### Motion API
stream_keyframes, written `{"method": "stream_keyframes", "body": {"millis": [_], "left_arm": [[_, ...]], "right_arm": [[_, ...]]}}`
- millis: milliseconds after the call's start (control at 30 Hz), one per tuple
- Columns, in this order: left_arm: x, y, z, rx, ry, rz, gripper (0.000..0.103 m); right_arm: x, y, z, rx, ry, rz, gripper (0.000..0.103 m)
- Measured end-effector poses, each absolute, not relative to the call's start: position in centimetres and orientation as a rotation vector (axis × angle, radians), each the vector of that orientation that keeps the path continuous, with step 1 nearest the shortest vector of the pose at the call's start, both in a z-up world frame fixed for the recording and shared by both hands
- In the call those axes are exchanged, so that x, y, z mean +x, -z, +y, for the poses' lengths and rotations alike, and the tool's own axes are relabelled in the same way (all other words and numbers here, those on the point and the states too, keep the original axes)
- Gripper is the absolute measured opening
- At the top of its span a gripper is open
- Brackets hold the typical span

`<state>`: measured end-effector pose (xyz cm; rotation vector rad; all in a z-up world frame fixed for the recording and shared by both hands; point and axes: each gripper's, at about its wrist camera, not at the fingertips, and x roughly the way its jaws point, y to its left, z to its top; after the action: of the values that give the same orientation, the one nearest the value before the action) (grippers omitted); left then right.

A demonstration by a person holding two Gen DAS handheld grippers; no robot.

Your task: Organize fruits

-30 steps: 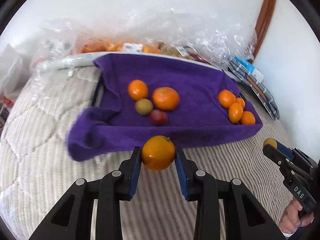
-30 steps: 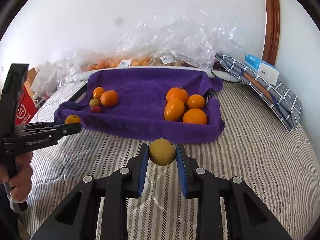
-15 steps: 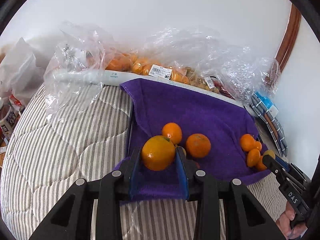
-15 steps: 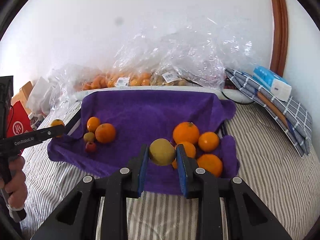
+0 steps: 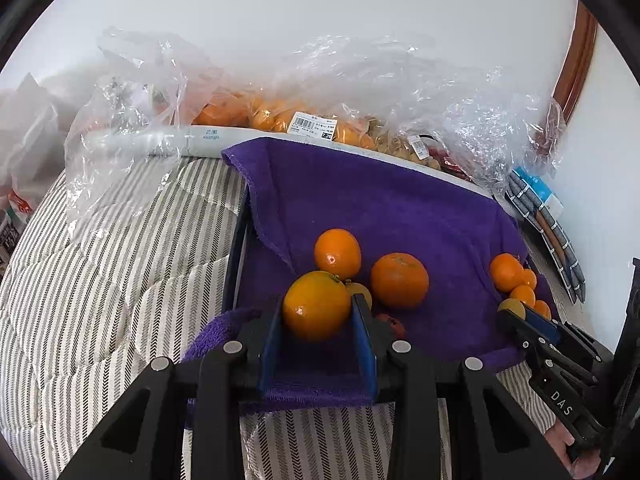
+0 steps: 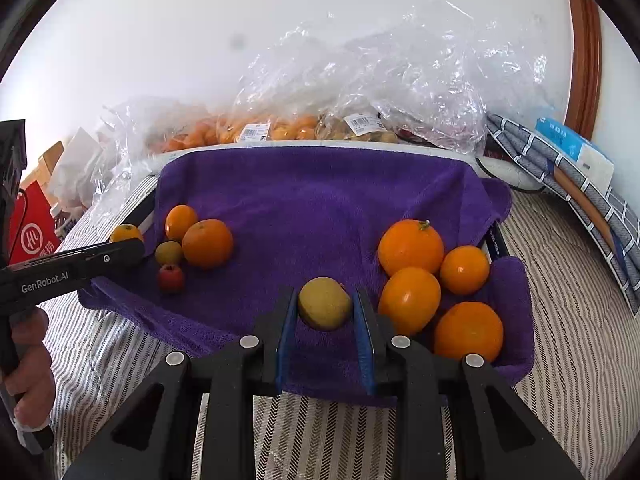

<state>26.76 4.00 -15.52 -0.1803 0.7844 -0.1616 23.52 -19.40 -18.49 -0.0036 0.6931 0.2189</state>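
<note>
Left gripper (image 5: 317, 314) clamps an orange (image 5: 316, 306) over the near left edge of the purple towel (image 6: 312, 200), just in front of the small left fruit cluster (image 6: 199, 242). Right gripper (image 6: 325, 307) is closed on a yellow-green fruit (image 6: 325, 303) above the towel's front, just left of the orange pile (image 6: 436, 280).

A fuzzy purple terry-cloth towel (image 6: 320, 208) lies over a quilted, striped fabric bedcover (image 6: 568, 320). Crinkly, glossy clear plastic bags (image 6: 400, 80) sit behind. The oranges (image 6: 411, 247) look shiny with finely dimpled skin.
</note>
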Motion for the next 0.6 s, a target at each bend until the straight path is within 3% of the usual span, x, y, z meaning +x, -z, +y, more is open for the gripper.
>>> {"method": "stream_keyframes", "body": {"millis": [167, 267, 367, 600], "left_arm": [[26.4, 15.5, 3.7, -0.157, 0.152, 0.773, 0.033], [25.9, 15.5, 3.5, -0.153, 0.157, 0.765, 0.042], [24.8, 15.0, 3.5, -0.150, 0.156, 0.751, 0.048], [20.2, 12.8, 3.2, -0.147, 0.116, 0.715, 0.061]], "right_arm": [[23.5, 18.5, -19.8, 0.016, -0.211, 0.697, 0.028], [23.3, 18.2, -19.7, 0.010, -0.200, 0.700, 0.029], [22.1, 17.5, -19.9, 0.025, -0.186, 0.689, 0.041], [17.1, 13.4, -20.8, 0.027, -0.149, 0.642, 0.057]]}}
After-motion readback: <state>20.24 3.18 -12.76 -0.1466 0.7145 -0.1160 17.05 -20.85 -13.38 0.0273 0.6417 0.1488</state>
